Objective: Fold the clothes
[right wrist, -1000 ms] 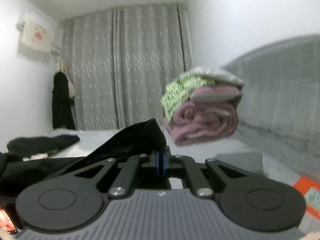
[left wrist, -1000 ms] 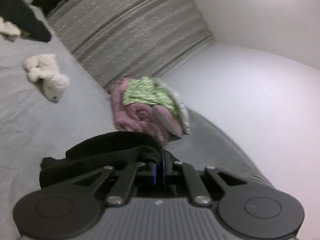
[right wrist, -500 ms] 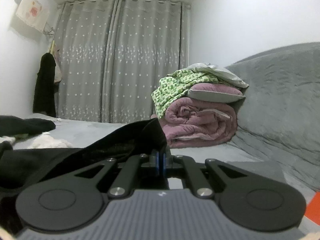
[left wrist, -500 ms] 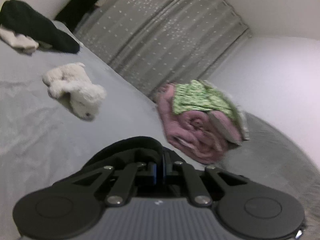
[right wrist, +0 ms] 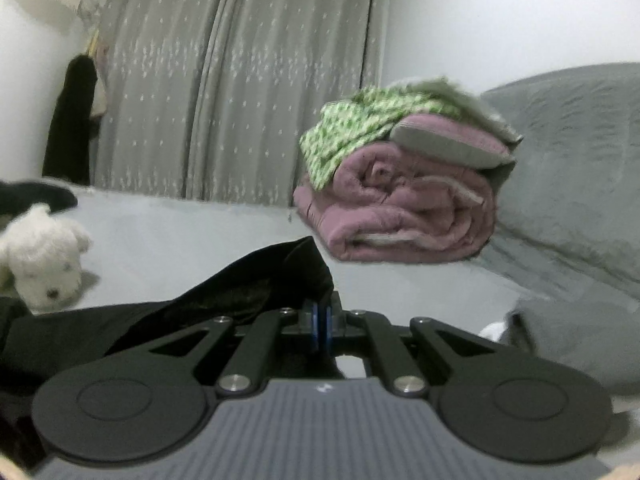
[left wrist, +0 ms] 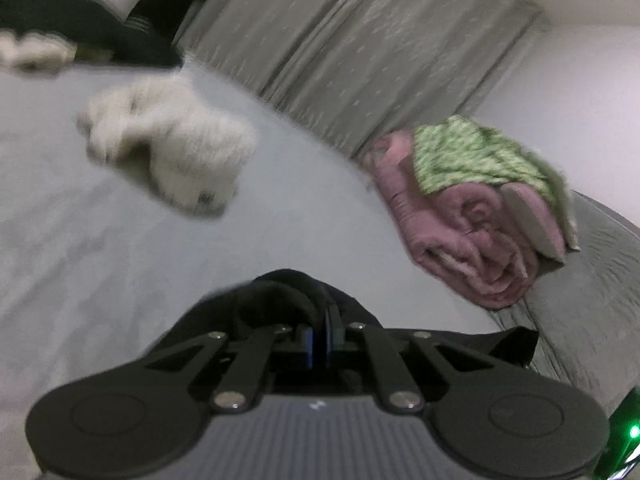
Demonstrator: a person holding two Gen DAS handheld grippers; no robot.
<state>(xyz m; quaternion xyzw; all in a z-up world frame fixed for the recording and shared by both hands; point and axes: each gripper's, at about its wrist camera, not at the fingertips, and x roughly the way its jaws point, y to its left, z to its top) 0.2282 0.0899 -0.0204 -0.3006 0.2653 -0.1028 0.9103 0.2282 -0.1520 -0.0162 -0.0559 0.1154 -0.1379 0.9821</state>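
Two grippers are filling the foreground as I am watching remotely. Nearest me, the left gripper [left wrist: 319, 320] is pinching a fold of black garment [left wrist: 276, 300] between nearly closed jaws, the cloth bunching over its fingers. The right gripper [right wrist: 322, 320] is likewise clamping another part of that garment [right wrist: 256, 280], jaws almost together, with the black cloth trailing off to its left, just above a pale grey bed [right wrist: 192, 232]. Beyond the cloth, a white plush dog [right wrist: 44, 256] is lying on the bed to the left. Farther back on the right, a rolled pink blanket [right wrist: 400, 216] is sitting with a green patterned cloth [right wrist: 360, 124] draped on top, beside a grey headboard [right wrist: 580, 152]. Farthest away, grey dotted curtains [right wrist: 240, 80] are hanging, and a dark coat [right wrist: 72, 120] is hanging on the wall at left.
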